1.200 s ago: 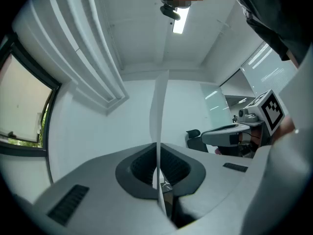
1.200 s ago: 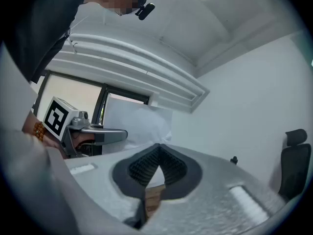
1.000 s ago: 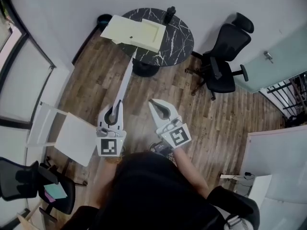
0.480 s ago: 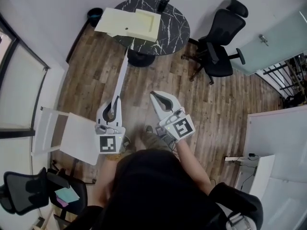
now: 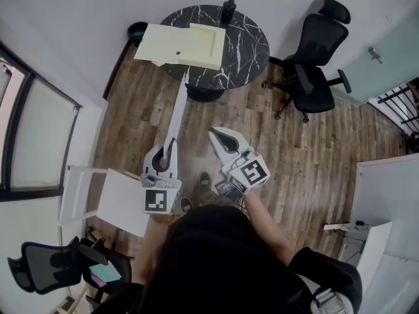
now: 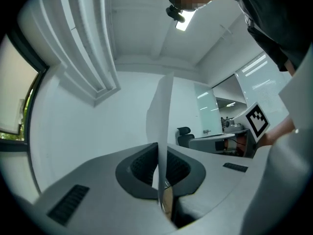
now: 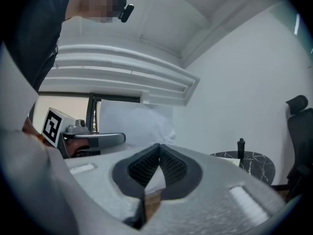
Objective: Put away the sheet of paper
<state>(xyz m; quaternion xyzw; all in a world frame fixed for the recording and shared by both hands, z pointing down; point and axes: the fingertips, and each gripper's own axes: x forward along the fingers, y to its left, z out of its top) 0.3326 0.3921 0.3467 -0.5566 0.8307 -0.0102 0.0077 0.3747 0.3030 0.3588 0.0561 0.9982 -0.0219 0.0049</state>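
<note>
At the far left we see a white piece of furniture (image 5: 114, 198) on the wooden floor (image 5: 281, 149), and nearer to us a black office chair (image 5: 46, 273). Our left gripper (image 5: 168, 150) is clamped on the sheet of paper (image 5: 177, 113). In the left gripper view its two jaws press together on the sheet's near edge. The sheet rises from between them, seen edge-on. In the head view the sheet shows as a thin white strip running from the jaws away from us. Its far end lines up with the near rim of the round black marble table (image 5: 245, 48). A pale yellow tray (image 5: 186, 44) lies on the table's left part. Just right of the left gripper, our right gripper (image 5: 213, 133) has its jaws brought together with nothing between them, and it is apart from the sheet. A second black office chair (image 5: 317, 77) stands far to the right, beside the table.
</note>
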